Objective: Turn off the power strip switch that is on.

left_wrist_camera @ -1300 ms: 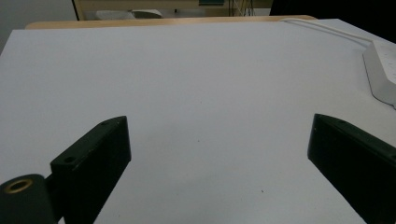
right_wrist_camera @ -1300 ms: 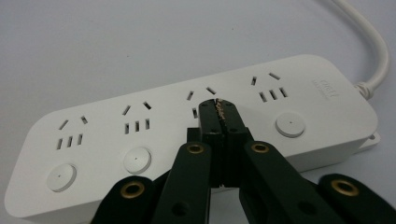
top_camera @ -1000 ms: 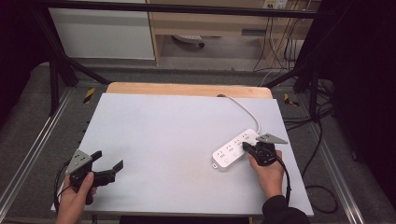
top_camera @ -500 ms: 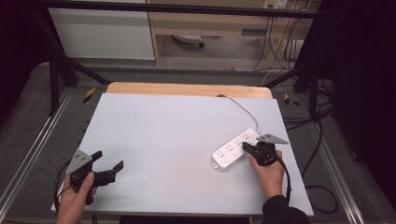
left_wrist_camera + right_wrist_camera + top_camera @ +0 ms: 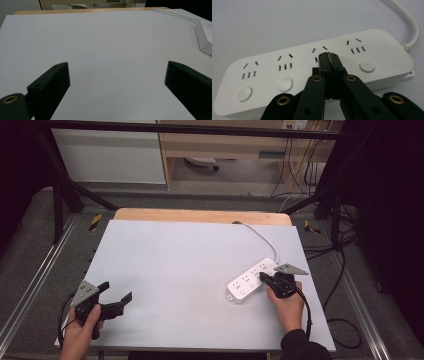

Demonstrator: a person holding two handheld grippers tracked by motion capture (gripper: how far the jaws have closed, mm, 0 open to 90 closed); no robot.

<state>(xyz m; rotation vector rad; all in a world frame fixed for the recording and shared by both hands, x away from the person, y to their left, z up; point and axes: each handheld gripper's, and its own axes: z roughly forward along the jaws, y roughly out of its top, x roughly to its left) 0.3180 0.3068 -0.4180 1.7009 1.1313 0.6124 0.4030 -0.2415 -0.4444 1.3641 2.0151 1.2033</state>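
Pressing closed right tongs [image 5: 329, 58] onto power strip [image 5: 317, 67]; left tongs [image 5: 117, 87] wide

Even overhead light on pale counter [image 5: 190, 265]; surroundings dark at 3 and 9 o'clock. Shadows soft, faint. No glare. Slight softness overall; near black tool [image 5: 117, 92] blurred.

Our left hand [image 5: 82, 330] comes in at the bottom-left corner, holding the left gripper [image 5: 116, 300] low w/ its fingers [image 5: 50, 83] spread wide apart, nothing btwn them. Our right hand [image 5: 286, 306] reaches in from the bottom right, sleeve dark; the right gripper [image 5: 265, 279] points forward-left, fingers [image 5: 325, 62] pressed together, tips closed.
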